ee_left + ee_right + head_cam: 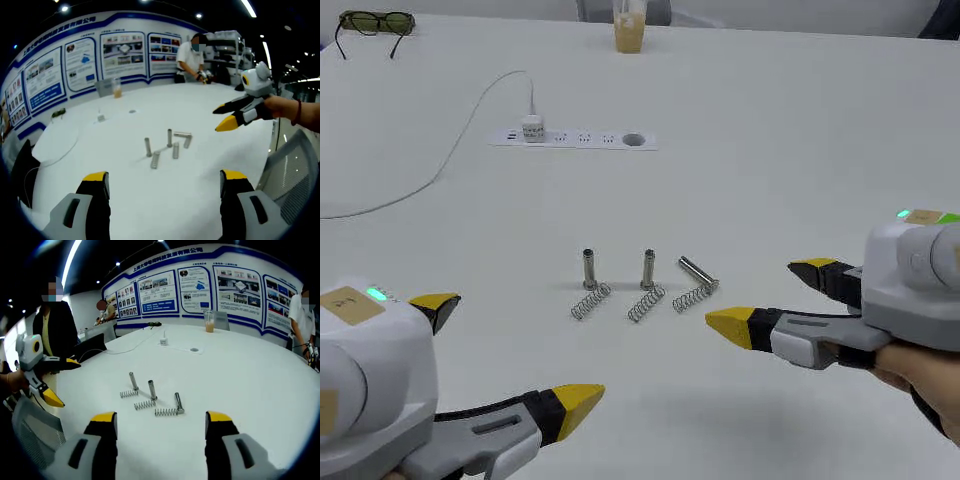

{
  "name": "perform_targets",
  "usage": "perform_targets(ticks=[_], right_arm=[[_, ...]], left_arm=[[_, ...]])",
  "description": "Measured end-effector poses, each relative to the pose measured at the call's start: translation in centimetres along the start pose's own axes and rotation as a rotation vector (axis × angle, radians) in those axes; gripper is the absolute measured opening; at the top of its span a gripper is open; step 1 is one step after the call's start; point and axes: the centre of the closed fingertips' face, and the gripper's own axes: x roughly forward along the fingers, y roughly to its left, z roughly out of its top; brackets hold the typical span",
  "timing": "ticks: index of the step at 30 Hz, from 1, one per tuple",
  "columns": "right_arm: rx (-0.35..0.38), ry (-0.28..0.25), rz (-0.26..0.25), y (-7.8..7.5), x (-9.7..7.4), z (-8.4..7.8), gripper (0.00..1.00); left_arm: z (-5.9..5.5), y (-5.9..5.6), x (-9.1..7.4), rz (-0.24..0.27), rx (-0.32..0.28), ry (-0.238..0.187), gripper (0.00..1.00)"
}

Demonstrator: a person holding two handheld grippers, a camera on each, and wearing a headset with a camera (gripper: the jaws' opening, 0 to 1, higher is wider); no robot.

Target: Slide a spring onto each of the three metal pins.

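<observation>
Nearest you, the left gripper point(505, 355) hovers low over the table point(800, 120) with its fingers point(575, 400) wide apart and holding nothing. The right gripper point(770, 295) hangs just right of the work, its fingers likewise spread and empty. Just beyond them three springs lie in a row: the left spring point(590, 300), the middle spring point(646, 303) and the right spring point(694, 296). Each lies flat on the table at an angle, its far end at the foot of a pin. Behind them the left pin point(588, 268) and the middle pin point(648, 268) stand upright; the right pin point(697, 271) appears to lie on its side, touching its spring. No spring is on a pin yet. Judgement: the springs are light, thin-wired and compliant, so they will likely roll, and squash or shoot out under a hard pinch. Take each gently across its coils near one end, leaving the bore open. The pins look smooth, hard and slippery, and the standing ones may topple at a nudge; steady each low on the shaft. Farther off sits a power strip point(570, 138), then a cup point(629, 28) and glasses point(375, 22) near the far edge.
</observation>
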Motion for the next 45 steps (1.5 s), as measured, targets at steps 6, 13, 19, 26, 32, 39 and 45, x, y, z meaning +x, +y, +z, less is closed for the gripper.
perform_targets(ticks=[6, 13, 19, 26, 32, 39, 45], right_arm=[[-0.002, 0.004, 0.003, -0.5, 1.1, 0.3, 0.69], [-0.004, 0.012, 0.01, -0.9, 2.4, 0.5, 0.66], [-0.006, 0.015, 0.009, -1.5, 3.6, 0.7, 0.6], [0.006, 0.009, 0.009, -2.1, 4.9, 1.2, 0.51], [0.006, 0.011, 0.009, -2.4, 6.1, 1.2, 0.43], [-0.009, 0.026, 0.025, -2.3, 7.4, 0.8, 0.33], [-0.007, 0.04, 0.031, -2.4, 8.6, 0.5, 0.3]], left_arm=[[-0.1, 0.1, 0.1, 0.0, -0.001, 0.0, 0.93], [-0.2, 0.1, 0.3, -0.004, 0.002, 0.005, 0.92], [-0.3, 0.1, 0.5, -0.006, 0.002, 0.003, 0.91], [-0.4, 0.0, 0.8, -0.011, 0.003, 0.008, 0.91], [-0.5, -0.1, 1.0, -0.015, 0.005, 0.008, 0.9], [-0.4, -0.1, 1.1, -0.015, 0.007, 0.001, 0.89], [-0.4, -0.1, 1.3, -0.018, 0.007, -0.001, 0.88]])
